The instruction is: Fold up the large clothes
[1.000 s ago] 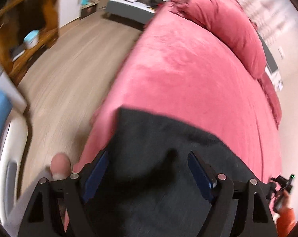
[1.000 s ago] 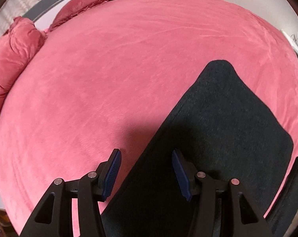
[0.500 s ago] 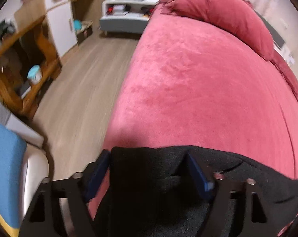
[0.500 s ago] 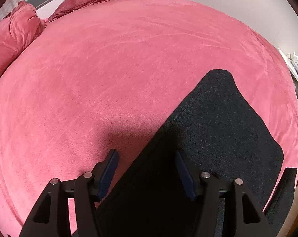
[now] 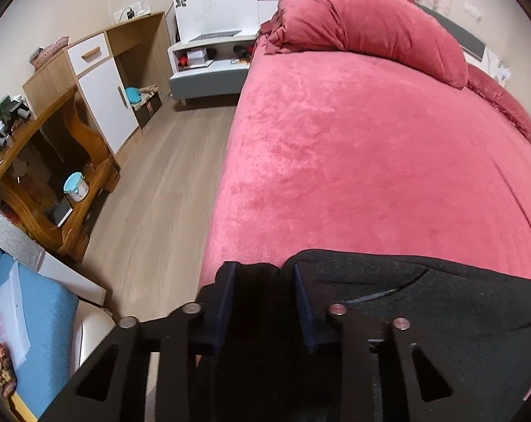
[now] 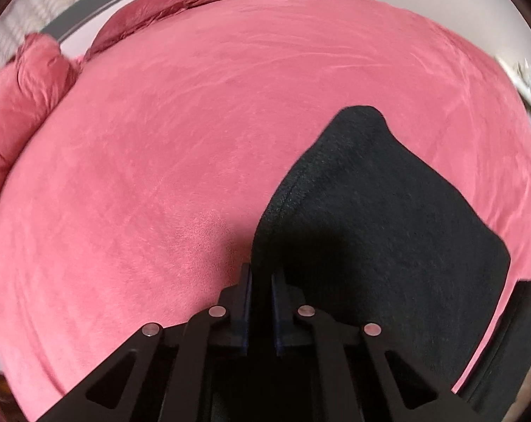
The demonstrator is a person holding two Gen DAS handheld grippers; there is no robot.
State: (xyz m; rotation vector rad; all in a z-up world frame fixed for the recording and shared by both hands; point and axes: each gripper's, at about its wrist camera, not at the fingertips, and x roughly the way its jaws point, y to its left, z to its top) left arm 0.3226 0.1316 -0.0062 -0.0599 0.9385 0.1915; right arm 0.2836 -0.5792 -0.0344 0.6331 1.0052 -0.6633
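A large black garment [image 5: 423, 302] lies on the near part of a bed under a pink velvet cover [image 5: 353, 158]. My left gripper [image 5: 262, 269] is at the garment's corner by the bed's left edge; its jaws are closing, with a bunch of black cloth filling the gap between the pads. In the right wrist view the garment [image 6: 371, 211] runs away to the right over the cover [image 6: 195, 140], one corner pointing far. My right gripper [image 6: 261, 270] is shut on the garment's near left edge, and its blue pads stand only a narrow slit apart.
Pink pillows [image 5: 371, 17] are piled at the head of the bed. Left of the bed runs a wooden floor [image 5: 159, 193], with a wooden shelf unit [image 5: 54, 176], a white-door cabinet [image 5: 103, 95] and a low grey-white stand [image 5: 209, 66]. A blue cloth [image 5: 26, 316] lies at the lower left.
Both grippers have closed on the black garment's near edge. The cloth is bunched and lifted at each grip. The left wrist view has rolled, and more of the room shows.
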